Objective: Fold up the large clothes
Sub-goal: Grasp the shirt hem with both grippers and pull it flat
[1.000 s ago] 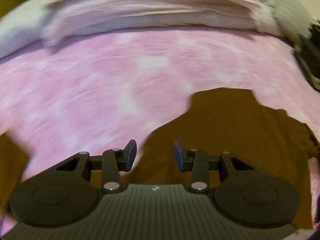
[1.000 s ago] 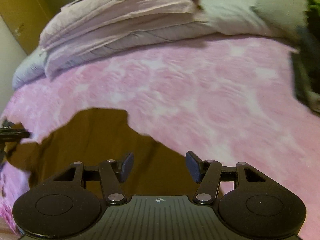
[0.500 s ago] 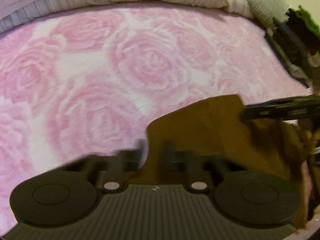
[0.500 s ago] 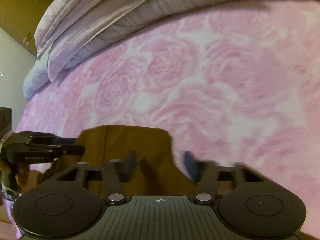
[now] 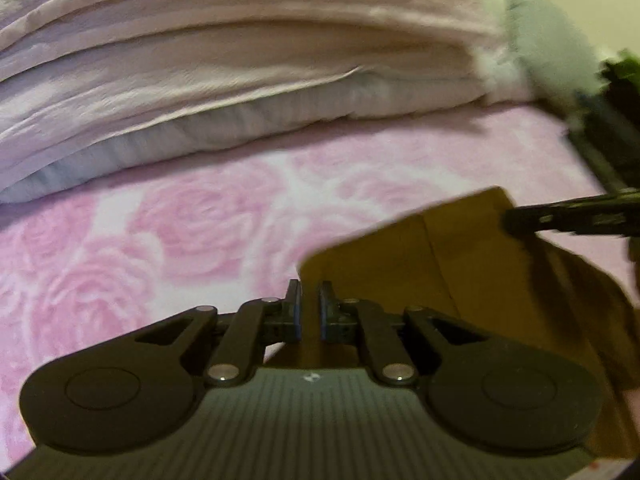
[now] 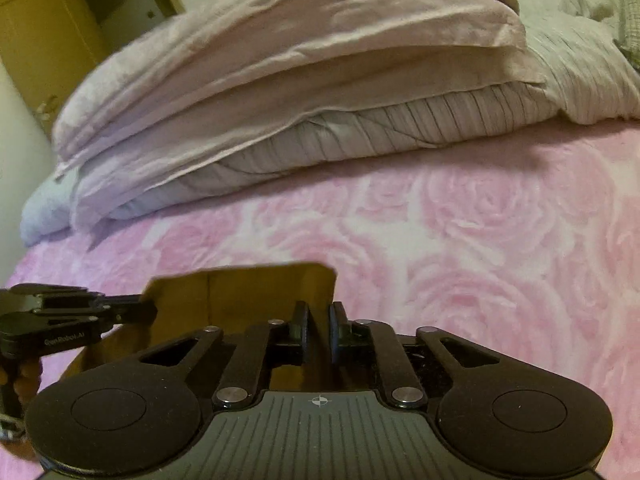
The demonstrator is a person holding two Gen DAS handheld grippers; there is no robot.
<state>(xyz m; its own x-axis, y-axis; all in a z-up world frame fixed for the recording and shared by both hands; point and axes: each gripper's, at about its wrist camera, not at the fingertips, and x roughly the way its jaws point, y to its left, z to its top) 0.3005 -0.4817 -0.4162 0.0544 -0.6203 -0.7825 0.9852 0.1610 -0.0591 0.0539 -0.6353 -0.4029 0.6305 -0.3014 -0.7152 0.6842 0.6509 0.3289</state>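
A brown garment [image 5: 460,272] hangs as a taut strip between my two grippers above a pink rose-patterned blanket [image 5: 160,240]. My left gripper [image 5: 310,288] pinches the garment's left corner; its jaws are opening slightly, with the cloth still pressed between the pads. In the right wrist view the brown garment [image 6: 248,296] shows a straight top edge. My right gripper [image 6: 319,308] grips its right corner, jaws also opening, fabric between them. Each gripper is visible from the other's camera: the right gripper [image 5: 508,220] and the left gripper [image 6: 148,312].
A stack of folded pale pink and grey bedding [image 6: 280,80] lies across the far side of the blanket [image 6: 480,240]. Dark objects [image 5: 608,140] sit at the bed's right edge. A yellow wardrobe [image 6: 40,32] stands at the far left. A hand [image 6: 24,376] holds the left gripper.
Both grippers went from open to shut on the brown garment's corners. They moved forward and down toward the bedding stack, and the garment now spans between them.
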